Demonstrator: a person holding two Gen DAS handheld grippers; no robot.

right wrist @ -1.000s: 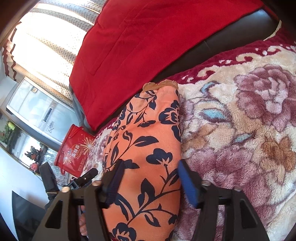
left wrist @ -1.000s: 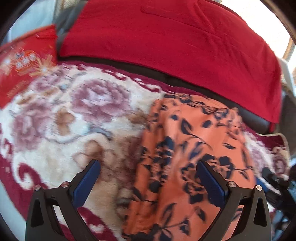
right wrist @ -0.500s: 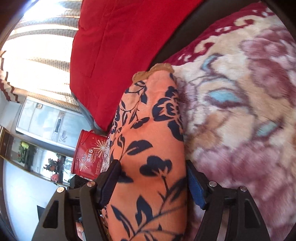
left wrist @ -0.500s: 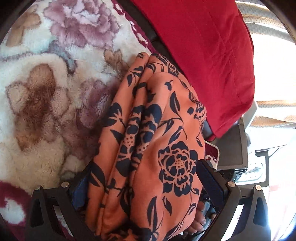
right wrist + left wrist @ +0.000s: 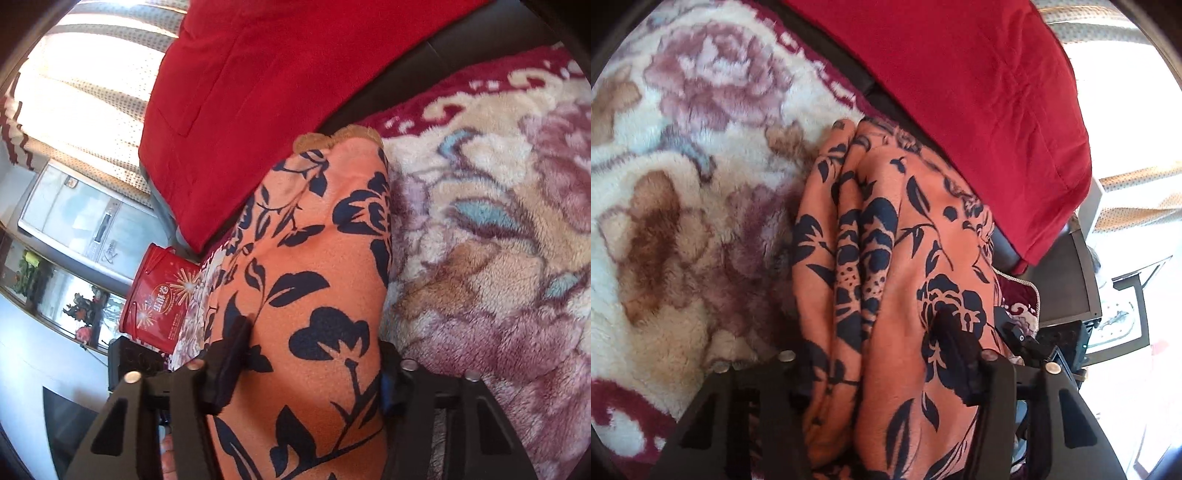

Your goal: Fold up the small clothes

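Floral plush blanket (image 5: 665, 229) over dark sofa, red cushion (image 5: 960, 92) behind. Folded orange floral garment (image 5: 905, 240) lies on blanket beside cushion. Left tongs (image 5: 875, 369) just closed, clamped on garment's bunched folds. Right tongs (image 5: 310, 369) likewise just closed, pinching same garment.
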